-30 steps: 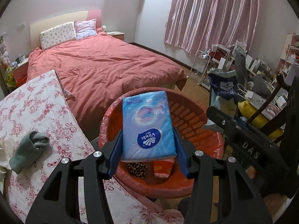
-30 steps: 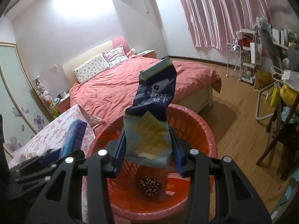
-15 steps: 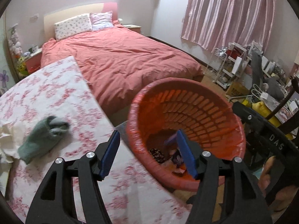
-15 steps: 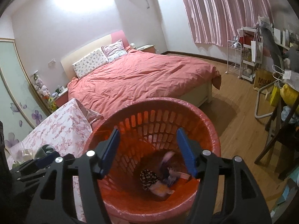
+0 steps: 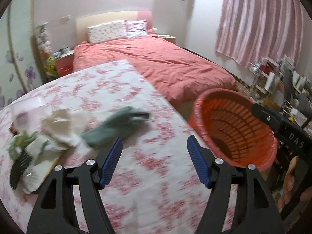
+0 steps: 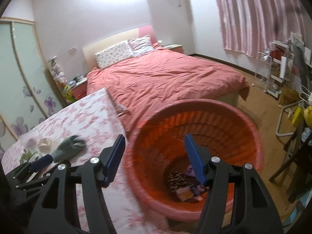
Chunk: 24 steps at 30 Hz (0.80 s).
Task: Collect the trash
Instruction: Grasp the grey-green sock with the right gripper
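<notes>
1. Landmark: round red slatted plastic basket [image 6: 197, 156], standing on the floor against the table covered in a pink floral cloth [image 5: 156, 165].
2. Left of the basket, far side of the table: a heap of crumpled white tissue paper [image 5: 58, 130] with greenish scraps and a dark comb-like item. Blurred; not collected.
3. Between that heap and the basket: a grey-green knitted glove [image 5: 119, 124] lying flat on the cloth. Whether it counts as trash cannot be told.
4. Left gripper [image 5: 154, 161]: over the table, left of the basket, blue pads wide apart, nothing between them.
5. Inside the basket, at the bottom: several wrappers and packets [image 6: 185, 185], already deposited.
6. Right gripper [image 6: 154, 158]: above the basket's near rim, jaws wide, empty.
7. Judgement: task part done; the table heap remains.
</notes>
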Motion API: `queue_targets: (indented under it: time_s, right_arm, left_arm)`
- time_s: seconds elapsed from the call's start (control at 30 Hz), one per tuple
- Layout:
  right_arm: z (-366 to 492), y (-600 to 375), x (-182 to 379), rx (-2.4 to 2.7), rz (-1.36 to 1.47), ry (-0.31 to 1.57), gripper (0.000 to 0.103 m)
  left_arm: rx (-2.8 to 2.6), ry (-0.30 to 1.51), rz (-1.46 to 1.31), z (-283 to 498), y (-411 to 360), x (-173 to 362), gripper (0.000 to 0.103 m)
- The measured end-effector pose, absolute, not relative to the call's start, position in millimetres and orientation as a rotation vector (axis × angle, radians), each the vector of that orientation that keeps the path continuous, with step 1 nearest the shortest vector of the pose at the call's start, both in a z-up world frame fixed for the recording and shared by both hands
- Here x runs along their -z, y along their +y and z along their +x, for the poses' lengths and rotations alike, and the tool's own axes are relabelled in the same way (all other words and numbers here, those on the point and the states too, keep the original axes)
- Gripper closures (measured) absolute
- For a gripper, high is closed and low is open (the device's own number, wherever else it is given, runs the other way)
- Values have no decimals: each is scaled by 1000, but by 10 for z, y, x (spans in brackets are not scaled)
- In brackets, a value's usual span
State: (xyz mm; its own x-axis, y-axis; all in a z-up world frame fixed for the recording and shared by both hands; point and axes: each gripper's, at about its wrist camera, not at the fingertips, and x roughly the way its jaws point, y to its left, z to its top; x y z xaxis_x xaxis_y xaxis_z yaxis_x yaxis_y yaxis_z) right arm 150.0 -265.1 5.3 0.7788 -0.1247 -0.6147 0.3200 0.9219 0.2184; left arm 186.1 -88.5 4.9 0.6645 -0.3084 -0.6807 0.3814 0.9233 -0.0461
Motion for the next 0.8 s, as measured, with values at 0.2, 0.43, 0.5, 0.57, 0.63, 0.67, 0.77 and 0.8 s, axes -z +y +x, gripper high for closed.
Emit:
queue_targets:
  time_s: [0.2, 0.43, 0.5, 0.57, 0.63, 0.67, 0.77, 0.8]
  right_arm:
    - [1757, -2057, -57, 143, 282, 672, 41]
    - [2201, -1365, 87, 33, 273, 762, 47]
    - [2314, -1204, 147, 21, 279, 787, 48]
    - [2436, -1072, 195, 22, 293, 804, 48]
    - [2549, -976, 211, 39, 308, 809, 48]
    - [2620, -931, 224, 52, 317, 813, 48]
    - [2788, -845, 296, 88, 339, 835, 47]
    - [2827, -827, 317, 101, 335, 843, 46]
  left_arm:
    - [263, 707, 69, 1831, -265, -151, 35]
    - [106, 685, -18, 1852, 593, -202, 35]
    - [72, 682, -35, 1859, 786, -191, 35]
    - [38, 684, -54, 1879, 984, -171, 35]
    - [14, 691, -71, 1886, 1151, -140, 35]
    - [8, 694, -77, 1896, 1188, -132, 35]
    - [-13, 706, -105, 1916, 1346, -96, 35]
    - [-15, 708, -109, 1925, 1368, -85, 35]
